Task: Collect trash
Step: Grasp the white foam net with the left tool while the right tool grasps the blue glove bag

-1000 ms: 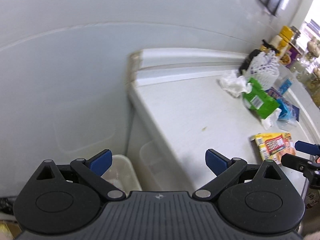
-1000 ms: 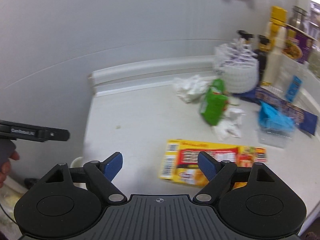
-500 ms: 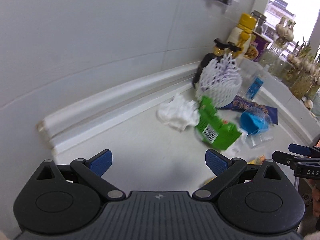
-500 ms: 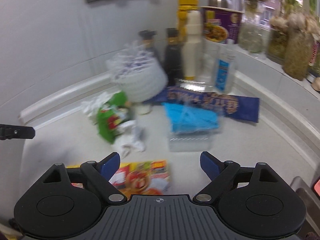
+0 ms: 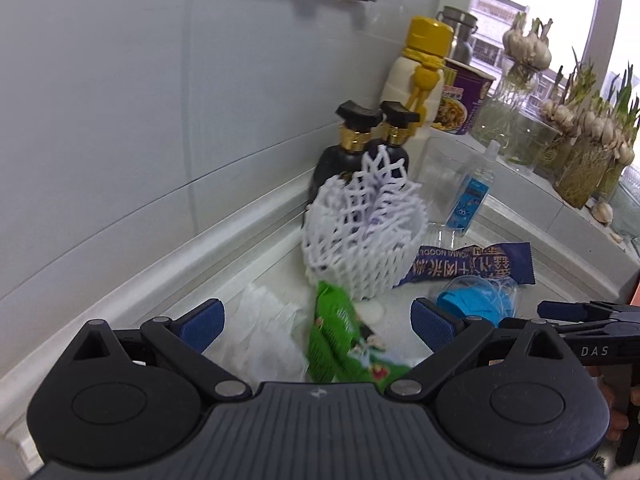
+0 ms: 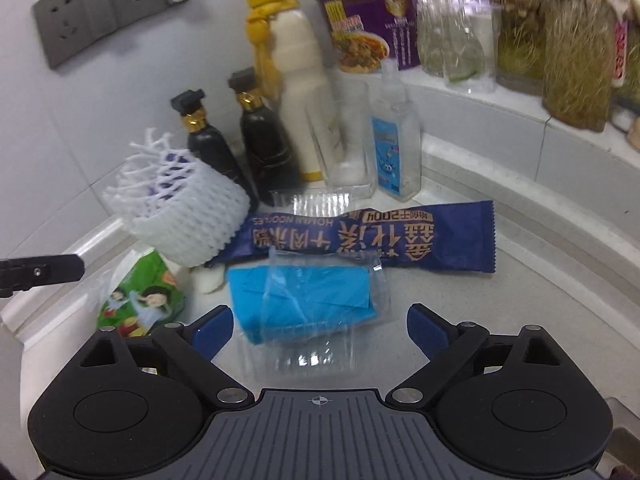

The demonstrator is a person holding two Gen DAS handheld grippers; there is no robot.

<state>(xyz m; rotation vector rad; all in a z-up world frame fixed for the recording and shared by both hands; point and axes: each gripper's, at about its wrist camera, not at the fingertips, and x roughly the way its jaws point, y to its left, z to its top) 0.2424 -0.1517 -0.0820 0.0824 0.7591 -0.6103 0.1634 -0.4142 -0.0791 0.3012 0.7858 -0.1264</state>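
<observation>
Trash lies on a white counter. My left gripper (image 5: 318, 326) is open and empty, with a green snack wrapper (image 5: 340, 340) and crumpled white tissue (image 5: 264, 328) between its fingers. A white foam fruit net (image 5: 360, 236) sits just beyond. My right gripper (image 6: 320, 326) is open and empty over a clear plastic tray holding a blue bag (image 6: 308, 300). A dark blue noodle wrapper (image 6: 380, 240) lies behind it. The net (image 6: 180, 212) and the green wrapper (image 6: 140, 296) also show at the left in the right wrist view.
Two dark sauce bottles (image 6: 224, 152), a yellow-capped white bottle (image 6: 296, 92), a glass (image 6: 348, 140), a small spray bottle (image 6: 394, 140) and a purple noodle cup (image 6: 368, 28) stand at the back. Jars of sprouting garlic (image 5: 580, 152) line the sill. Wall sockets (image 6: 108, 8) are above.
Both grippers have swung right and forward from the counter's left end to the trash pile. The yellow box has dropped out of view. Both jaws stay open.
</observation>
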